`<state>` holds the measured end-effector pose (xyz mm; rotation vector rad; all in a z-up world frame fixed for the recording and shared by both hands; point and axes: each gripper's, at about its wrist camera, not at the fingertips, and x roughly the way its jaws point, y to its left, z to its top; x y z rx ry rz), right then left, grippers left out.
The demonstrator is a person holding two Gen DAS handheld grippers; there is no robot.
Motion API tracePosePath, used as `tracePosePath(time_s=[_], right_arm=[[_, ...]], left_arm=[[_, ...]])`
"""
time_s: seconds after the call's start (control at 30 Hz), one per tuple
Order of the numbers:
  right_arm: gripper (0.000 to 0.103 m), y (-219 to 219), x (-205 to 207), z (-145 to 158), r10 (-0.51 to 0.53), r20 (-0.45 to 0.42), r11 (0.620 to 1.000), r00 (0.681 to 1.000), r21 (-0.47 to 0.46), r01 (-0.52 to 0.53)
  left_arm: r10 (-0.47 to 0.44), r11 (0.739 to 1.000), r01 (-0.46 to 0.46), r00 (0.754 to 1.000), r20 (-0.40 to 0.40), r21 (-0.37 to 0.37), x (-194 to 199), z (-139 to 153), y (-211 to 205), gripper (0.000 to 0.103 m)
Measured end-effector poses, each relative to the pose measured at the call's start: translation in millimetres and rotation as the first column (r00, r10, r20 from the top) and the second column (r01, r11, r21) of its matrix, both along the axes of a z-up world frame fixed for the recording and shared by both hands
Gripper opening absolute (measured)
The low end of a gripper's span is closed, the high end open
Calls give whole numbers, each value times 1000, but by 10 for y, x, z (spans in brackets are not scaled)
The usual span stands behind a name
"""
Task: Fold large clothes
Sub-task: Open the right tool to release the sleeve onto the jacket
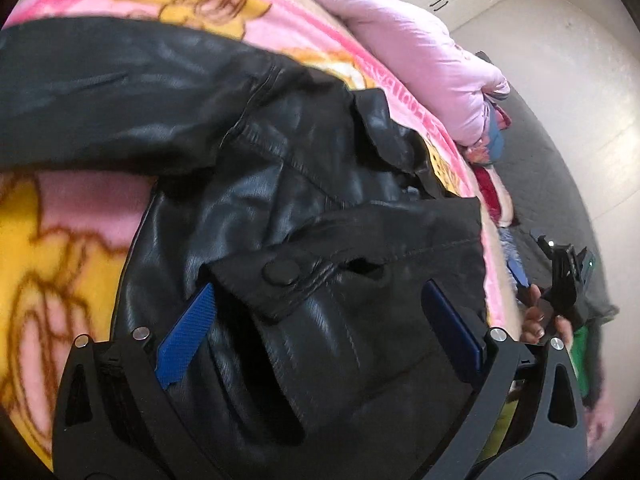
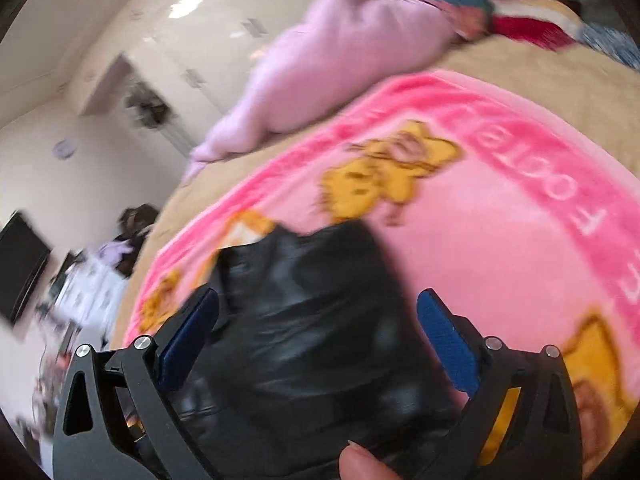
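Note:
A black leather jacket [image 1: 248,152] lies crumpled on a pink and yellow cartoon blanket [image 1: 52,248] on a bed. My left gripper [image 1: 320,292] is low over it, its blue pads [image 1: 184,340] wide apart. A flap with a round snap button [image 1: 282,272] lies between them, and the pads do not press it. In the blurred right wrist view, my right gripper [image 2: 320,300] is open wide above a dark fold of the jacket [image 2: 304,304] that lies loose on the blanket [image 2: 500,232]. A thumb [image 2: 360,460] shows at the bottom edge.
A pale pink padded garment [image 1: 420,48] [image 2: 320,68] lies at the far side of the bed beside a heap of red and blue clothes [image 2: 520,24]. A hand [image 1: 538,320] holds a black device off the bed's right edge. Tiled floor [image 1: 560,112] and white cupboards lie beyond.

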<state>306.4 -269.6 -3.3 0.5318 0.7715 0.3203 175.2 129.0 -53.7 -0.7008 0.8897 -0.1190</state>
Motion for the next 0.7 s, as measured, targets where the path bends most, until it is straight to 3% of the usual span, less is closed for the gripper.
tracePosePath(time_s=[0.1,0.13,0.17,0.27,0.43,0.5,0.53,0.6,0.7], right_arm=[[98,-142,173,-180,-18,-60,1000,998,-11,18],[98,-147,209,-215,-21,-72,1000,997,-17,20],[95,-142,261,-263,-17,-83,1000,996,-19,15],[79,-58,403,-395,21,-103,1000,994,-2,-21],[73,-10,597,-652,23,-167,1000,986,23,-20],[57,19,660,-722,33,-185,999,982,31,-28],[32,44,669,-733,51,-186,998,981,43,-44],[19,76,635,-662,50,-141,998,989,32,-46],[13,55,598,-574,9,-95,1000,995,24,-7]], left_arm=[[-14,994,12,1000,15,109,66,29,-134,68],[-25,990,22,1000,16,140,85,26,-174,47],[-42,991,39,999,21,131,102,11,-192,31],[-84,991,79,995,43,107,145,39,-248,5],[-115,980,87,982,150,179,157,481,-275,3],[-114,979,73,970,215,189,114,753,-228,2],[-116,978,70,964,238,194,91,835,-219,2],[-130,969,60,949,288,239,22,999,-238,2],[-147,955,62,948,281,290,23,960,-296,2]])
